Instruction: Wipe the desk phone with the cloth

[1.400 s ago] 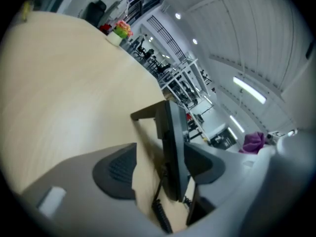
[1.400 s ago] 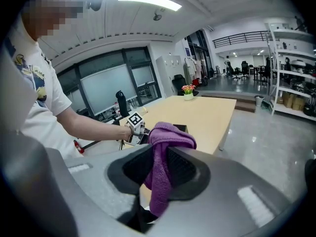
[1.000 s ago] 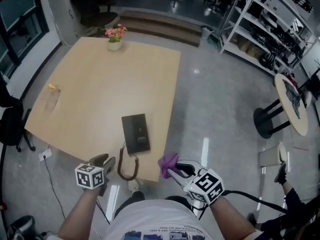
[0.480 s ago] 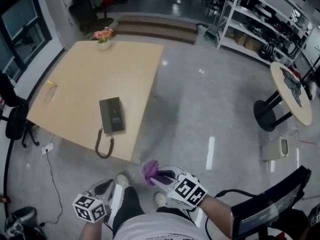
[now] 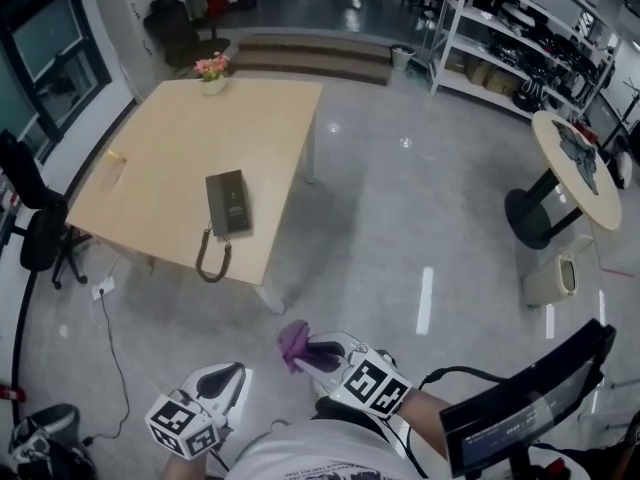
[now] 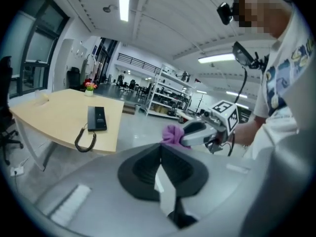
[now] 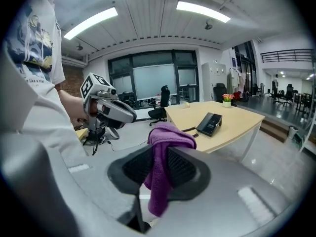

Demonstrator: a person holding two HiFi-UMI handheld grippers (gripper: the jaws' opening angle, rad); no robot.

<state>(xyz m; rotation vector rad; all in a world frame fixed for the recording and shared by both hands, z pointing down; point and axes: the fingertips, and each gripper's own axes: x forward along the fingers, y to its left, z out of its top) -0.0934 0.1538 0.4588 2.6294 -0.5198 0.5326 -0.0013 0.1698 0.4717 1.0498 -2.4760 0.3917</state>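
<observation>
Pinching the purple cloth (image 7: 168, 135), the right gripper (image 7: 159, 162) is well off the table (image 5: 170, 158); left gripper (image 6: 161, 152) pressed together, empty; pot (image 5: 211, 85) on table holds pink flowers (image 5: 211, 66).

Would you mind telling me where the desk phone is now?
In the head view, the desk phone lies at upper left on the wooden table, near the edge closest to the person, opposite the flower pot at the far end.

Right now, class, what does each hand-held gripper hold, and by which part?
The right hand-held gripper pinches the purple cloth around its bunched middle. The left hand-held gripper is shut on nothing.
</observation>
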